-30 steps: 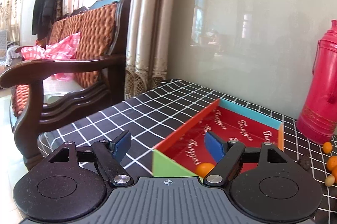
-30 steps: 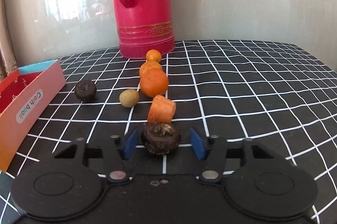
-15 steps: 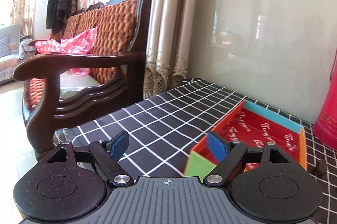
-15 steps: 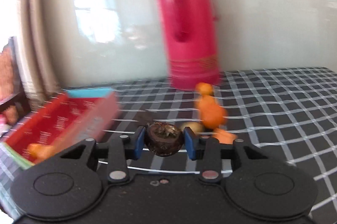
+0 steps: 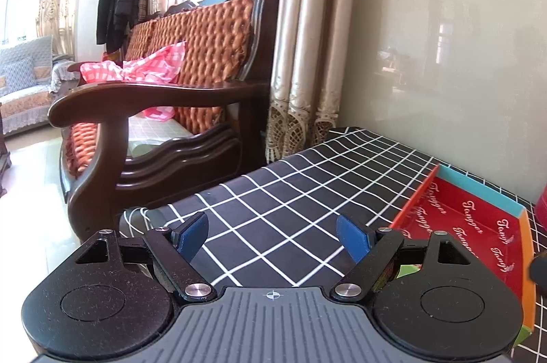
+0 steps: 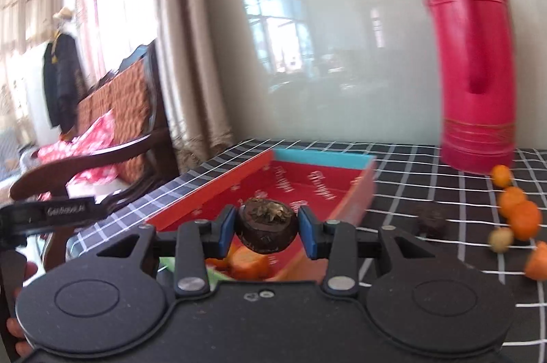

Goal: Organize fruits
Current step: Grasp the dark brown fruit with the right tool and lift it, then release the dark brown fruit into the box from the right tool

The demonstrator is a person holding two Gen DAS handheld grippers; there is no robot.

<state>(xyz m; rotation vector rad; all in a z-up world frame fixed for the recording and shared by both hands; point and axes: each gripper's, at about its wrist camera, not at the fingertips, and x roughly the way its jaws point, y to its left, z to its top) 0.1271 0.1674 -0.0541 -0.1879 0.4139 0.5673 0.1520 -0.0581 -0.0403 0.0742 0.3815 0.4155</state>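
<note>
R claw (image 6: 266, 228) grips a dark brown round mangosteen (image 6: 266, 230) w/ dried calyx facing up, no clear long axis, held above the red shallow cardboard box (image 6: 307, 188) on the checked bench (image 6: 427, 192). L claw (image 5: 273, 234) wide, empty.

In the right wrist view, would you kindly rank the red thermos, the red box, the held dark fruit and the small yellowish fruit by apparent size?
1. red box and red thermos, too close to call
2. dark fruit, enlarged by nearness to the camera
3. yellowish fruit
</note>
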